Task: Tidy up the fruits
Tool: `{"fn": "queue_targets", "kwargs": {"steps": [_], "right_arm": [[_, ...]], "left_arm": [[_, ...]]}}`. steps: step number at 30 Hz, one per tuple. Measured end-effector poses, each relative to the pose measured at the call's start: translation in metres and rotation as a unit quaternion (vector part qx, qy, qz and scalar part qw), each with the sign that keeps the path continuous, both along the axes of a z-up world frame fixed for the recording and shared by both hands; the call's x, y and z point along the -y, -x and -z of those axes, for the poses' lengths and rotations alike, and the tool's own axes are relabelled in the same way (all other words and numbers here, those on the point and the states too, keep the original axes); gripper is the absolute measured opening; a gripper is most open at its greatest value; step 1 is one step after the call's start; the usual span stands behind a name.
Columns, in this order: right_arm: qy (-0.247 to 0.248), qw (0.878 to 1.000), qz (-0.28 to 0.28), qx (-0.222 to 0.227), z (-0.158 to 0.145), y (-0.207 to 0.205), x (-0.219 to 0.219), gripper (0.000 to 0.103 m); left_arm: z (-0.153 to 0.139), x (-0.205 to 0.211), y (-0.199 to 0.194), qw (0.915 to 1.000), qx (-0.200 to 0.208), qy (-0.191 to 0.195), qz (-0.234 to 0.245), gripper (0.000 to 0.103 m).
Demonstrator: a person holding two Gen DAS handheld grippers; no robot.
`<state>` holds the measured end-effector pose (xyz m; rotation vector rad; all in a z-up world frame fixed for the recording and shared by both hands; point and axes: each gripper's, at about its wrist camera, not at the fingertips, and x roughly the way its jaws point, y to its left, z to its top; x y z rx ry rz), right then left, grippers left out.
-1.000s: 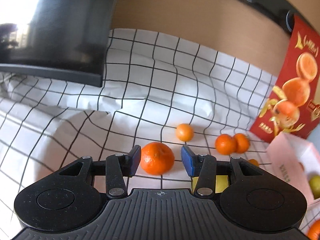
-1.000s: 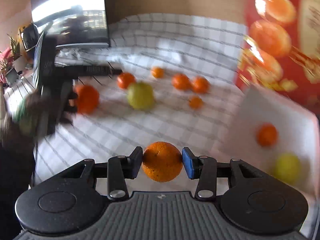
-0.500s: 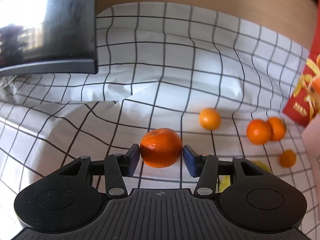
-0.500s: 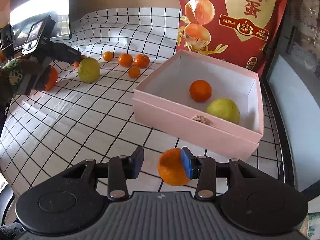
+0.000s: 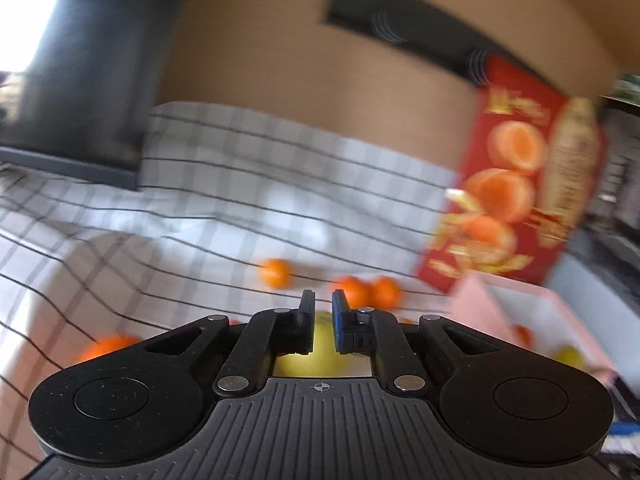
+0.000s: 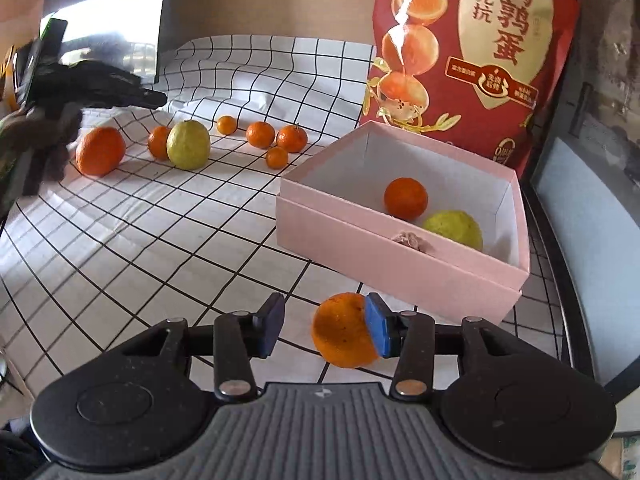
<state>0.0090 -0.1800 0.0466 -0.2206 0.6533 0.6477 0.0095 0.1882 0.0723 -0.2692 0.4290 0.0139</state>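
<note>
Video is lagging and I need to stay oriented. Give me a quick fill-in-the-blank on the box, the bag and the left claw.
1. Besides the orange, the pink box holds ___ other fruit.
2. The left claw is ___, with nothing in it.
3. The red bag stands ___ the box.

Missing words: one; shut; behind

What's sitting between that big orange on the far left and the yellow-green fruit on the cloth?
In the right wrist view, one smaller orange sits between the big orange and the yellow-green fruit, close against the latter and partly hidden behind it.
</note>
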Motion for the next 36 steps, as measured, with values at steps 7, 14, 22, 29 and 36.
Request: {"fn": "queue_targets", "kwargs": {"steps": [7, 14, 22, 29, 36], "right_arm": [[-0.005, 1.000, 0.012, 0.001, 0.003, 0.004, 0.011, 0.052], [-0.003, 0.999, 0.047, -0.017, 0.019, -0.009, 0.023, 0.066], [-0.023, 0.996, 0.067, -0.050, 0.038, -0.018, 0.030, 0.068], [-0.028, 0.997, 0.062, -0.038, 0.040, -0.013, 0.029, 0.073], [-0.023, 0.997, 0.061, -0.034, 0.040, -0.012, 0.027, 0.076]], "left_arm": [[-0.014, 0.000, -0.007, 0.9990, -0.007, -0.045, 0.003, 0.014], [0.005, -0.042, -0.036, 0.9931, -0.095, -0.067, -0.014, 0.019], [0.020, -0.062, -0.051, 0.9882, -0.142, -0.052, -0.023, 0.019], [0.028, -0.036, -0.049, 0.9819, -0.155, -0.108, 0.012, 0.031], [0.030, -0.038, -0.053, 0.9746, -0.171, -0.144, 0.018, 0.037]]}}
